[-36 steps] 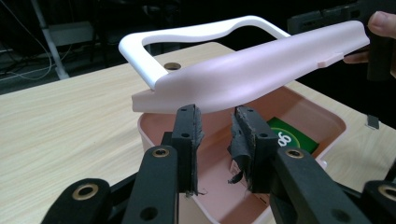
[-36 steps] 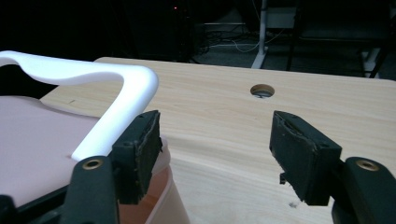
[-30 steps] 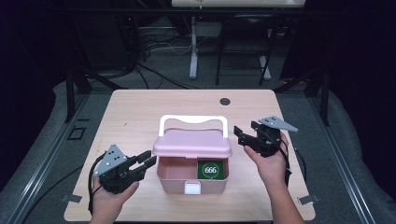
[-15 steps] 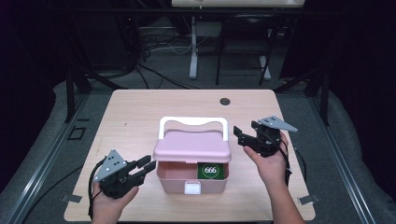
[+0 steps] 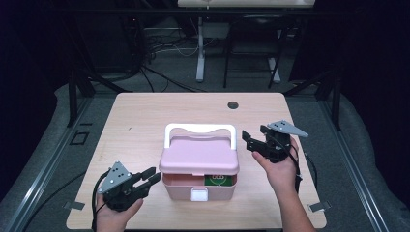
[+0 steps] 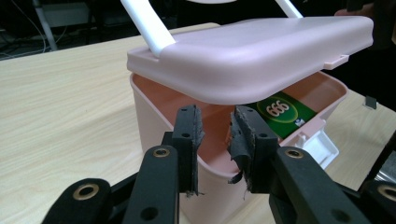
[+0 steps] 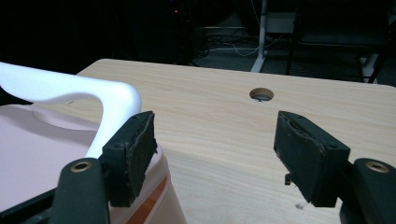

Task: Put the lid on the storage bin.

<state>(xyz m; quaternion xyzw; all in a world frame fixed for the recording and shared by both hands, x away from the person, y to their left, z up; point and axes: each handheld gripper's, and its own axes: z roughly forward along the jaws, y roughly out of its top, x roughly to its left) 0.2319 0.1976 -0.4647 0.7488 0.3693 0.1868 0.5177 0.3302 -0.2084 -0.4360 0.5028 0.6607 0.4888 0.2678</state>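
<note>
A pink box (image 5: 199, 154) with a white handle (image 5: 200, 128) stands at mid-table, its lid (image 6: 261, 51) ajar over the tub. Inside lies a green card (image 5: 220, 180) marked 666 (image 6: 285, 112). A white latch (image 5: 198, 195) hangs at the front. My left gripper (image 5: 153, 175) sits low by the box's front left corner, open by a narrow gap with nothing held (image 6: 215, 135). My right gripper (image 5: 247, 141) hovers wide open just right of the handle's end (image 7: 70, 88), empty (image 7: 215, 149).
The wooden table (image 5: 140, 121) has a round cable hole (image 5: 233, 104) at the back, also ahead of the right gripper (image 7: 261, 94). Dark floor, cables and stand legs lie beyond the far edge.
The lid has dropped lower over the tub, hiding more of the green card. My left gripper slid slightly toward the near edge. The right gripper has barely moved.
</note>
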